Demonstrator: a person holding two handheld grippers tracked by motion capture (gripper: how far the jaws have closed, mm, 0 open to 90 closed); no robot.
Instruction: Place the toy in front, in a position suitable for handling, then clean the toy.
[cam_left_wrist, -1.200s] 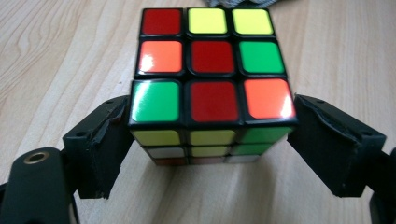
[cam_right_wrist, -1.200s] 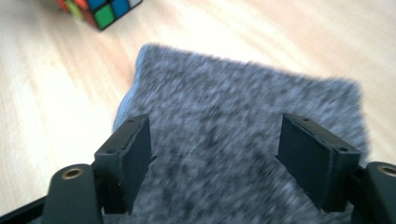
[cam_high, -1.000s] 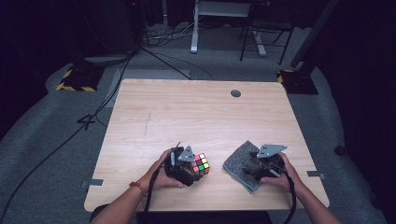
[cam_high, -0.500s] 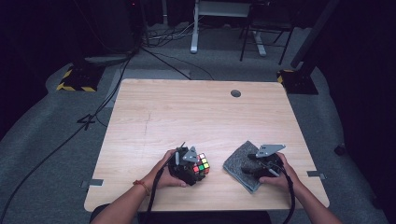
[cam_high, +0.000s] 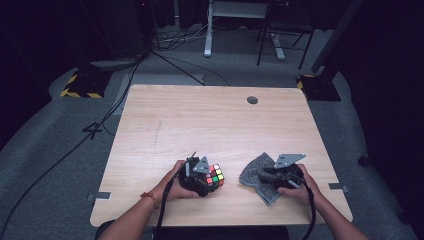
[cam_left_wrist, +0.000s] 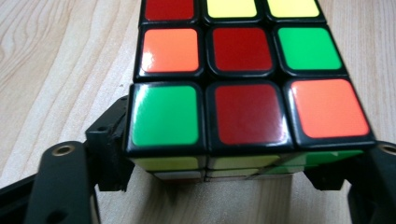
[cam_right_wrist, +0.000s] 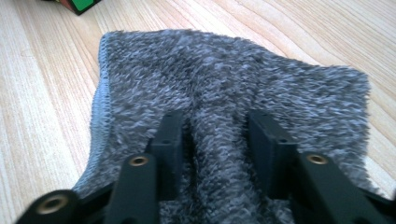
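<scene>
The left gripper (cam_left_wrist: 219, 186) has just been closing its jaws, which now clamp the cube (cam_left_wrist: 243, 88) between them on the surface (cam_high: 200, 125). The right gripper (cam_right_wrist: 217, 140) has been closing too, a fold of cloth (cam_right_wrist: 224, 79) bunched between its jaws.

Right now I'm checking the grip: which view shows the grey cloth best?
The right gripper view: the grey cloth has a ridge bunched between the jaws. The high view shows it small, under the right gripper.
</scene>
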